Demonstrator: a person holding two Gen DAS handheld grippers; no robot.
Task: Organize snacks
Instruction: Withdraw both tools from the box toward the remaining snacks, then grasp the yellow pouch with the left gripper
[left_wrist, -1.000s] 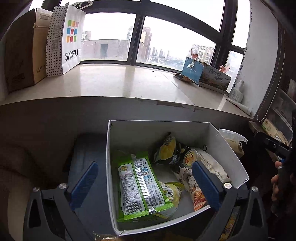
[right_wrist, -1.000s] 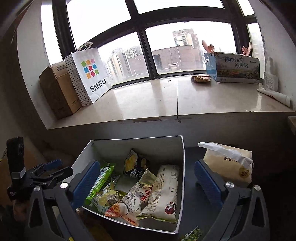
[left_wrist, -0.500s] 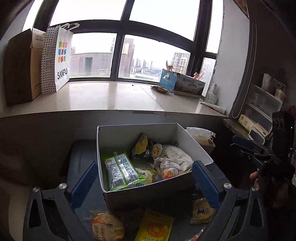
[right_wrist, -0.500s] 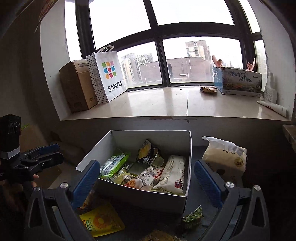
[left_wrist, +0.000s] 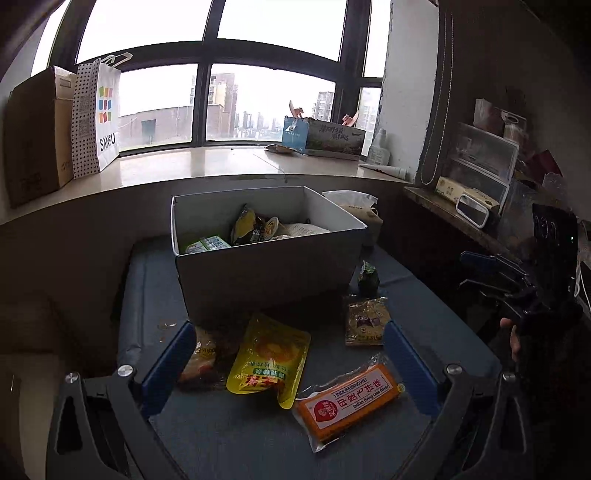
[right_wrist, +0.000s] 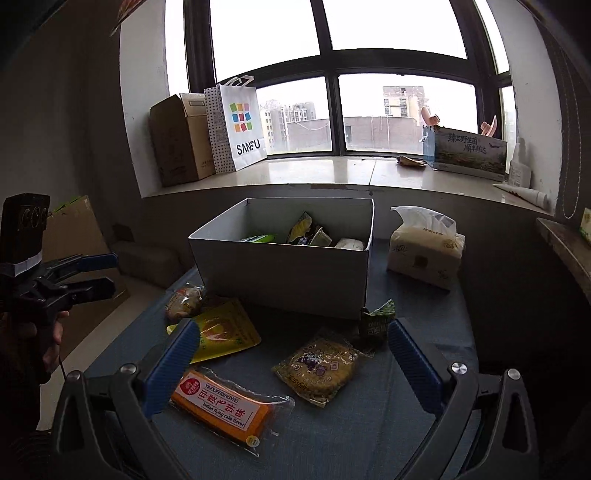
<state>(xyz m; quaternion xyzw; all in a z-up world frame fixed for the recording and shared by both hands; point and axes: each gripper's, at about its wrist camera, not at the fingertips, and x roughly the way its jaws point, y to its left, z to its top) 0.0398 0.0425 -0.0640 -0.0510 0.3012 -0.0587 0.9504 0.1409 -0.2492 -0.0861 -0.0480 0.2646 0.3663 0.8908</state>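
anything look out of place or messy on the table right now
Yes. Five snack packets lie loose and askew in front of the white box instead of inside it: the orange flying cake pack, yellow pouch, olive packet, small green packet and a round-cake packet.

Blue tabletop (right_wrist: 369, 435) carries white box (right_wrist: 288, 273) w/ snacks, far from right hand-held gripper (right_wrist: 291, 358). Between its fingers: orange cake pack (right_wrist: 221, 410), yellow pouch (right_wrist: 225, 332), brown-yellow pack (right_wrist: 317, 367), green pack (right_wrist: 376, 321). Tissue pack (right_wrist: 424, 251) beyond, to right.
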